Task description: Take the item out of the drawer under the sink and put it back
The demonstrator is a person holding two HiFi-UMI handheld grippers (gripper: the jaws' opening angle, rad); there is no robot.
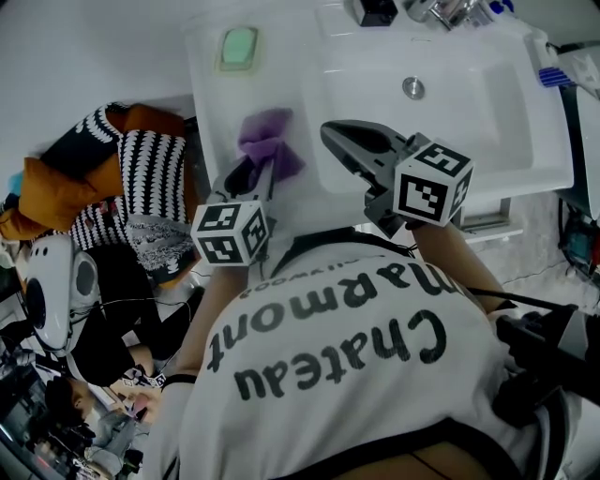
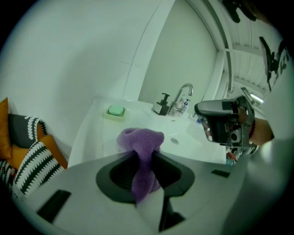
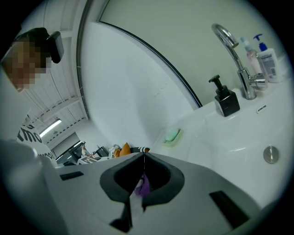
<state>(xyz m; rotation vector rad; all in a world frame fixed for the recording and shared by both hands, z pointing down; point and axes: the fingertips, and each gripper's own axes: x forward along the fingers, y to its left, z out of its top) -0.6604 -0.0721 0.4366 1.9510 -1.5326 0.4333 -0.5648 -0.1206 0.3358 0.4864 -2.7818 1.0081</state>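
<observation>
A purple cloth (image 1: 267,139) hangs bunched between the jaws of my left gripper (image 1: 255,171), which is shut on it above the white counter left of the sink basin (image 1: 487,112). In the left gripper view the cloth (image 2: 140,140) bulges above the pads and trails down between them, held by the gripper (image 2: 143,156). My right gripper (image 1: 330,133) hovers just right of the cloth over the basin's left edge. In its own view its jaws (image 3: 144,155) meet at the tips with nothing held; a bit of purple shows beyond them. No drawer is in view.
A green soap (image 1: 238,45) in its dish sits at the counter's far left. A black dispenser (image 1: 375,11) and chrome faucet (image 1: 441,11) stand behind the basin, whose drain (image 1: 413,87) shows. Striped and orange cushions (image 1: 141,178) lie to the left.
</observation>
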